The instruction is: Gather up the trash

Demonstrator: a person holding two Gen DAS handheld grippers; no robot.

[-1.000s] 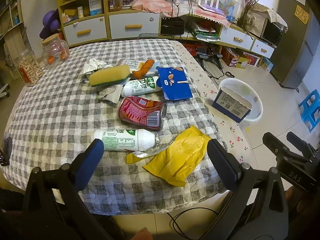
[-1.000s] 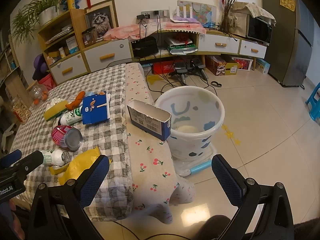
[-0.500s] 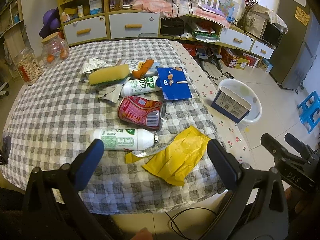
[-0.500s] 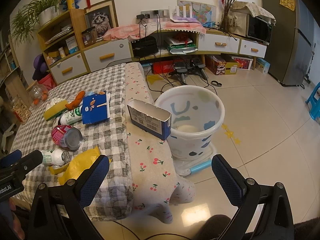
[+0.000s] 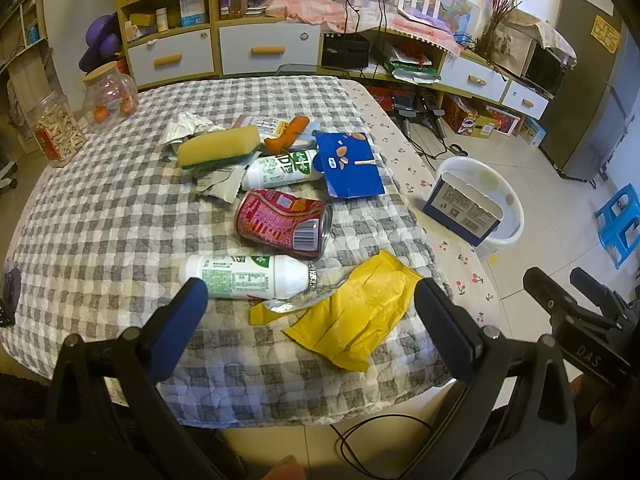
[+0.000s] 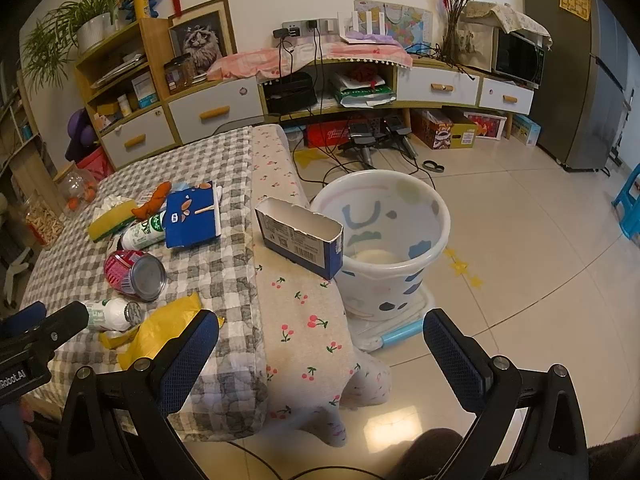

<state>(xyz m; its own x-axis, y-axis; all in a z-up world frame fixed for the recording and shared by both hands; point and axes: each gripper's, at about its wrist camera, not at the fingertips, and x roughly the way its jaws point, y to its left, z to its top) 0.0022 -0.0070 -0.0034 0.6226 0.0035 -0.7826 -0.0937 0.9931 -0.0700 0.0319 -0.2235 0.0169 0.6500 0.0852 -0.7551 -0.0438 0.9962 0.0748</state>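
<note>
Trash lies on the checked table [image 5: 100,208]: a yellow wrapper [image 5: 356,320], a white bottle [image 5: 244,276], a red can [image 5: 284,224], a second white bottle [image 5: 280,168], a blue packet [image 5: 350,164], a yellow sponge [image 5: 218,146] and crumpled paper [image 5: 186,128]. A blue box [image 6: 298,236] stands at the table's right edge beside the white bin [image 6: 388,240] on the floor. My left gripper [image 5: 308,304] is open and empty above the near table edge, over the wrapper. My right gripper [image 6: 320,332] is open and empty, facing the bin.
Two glass jars [image 5: 108,94] stand at the table's far left. Cabinets with drawers [image 5: 224,48] line the back wall. Cables [image 6: 344,156] lie on the floor behind the bin. A blue stool [image 5: 620,224] stands on the tiled floor at right.
The left gripper has drifted very slightly back and left. The right gripper has not visibly moved.
</note>
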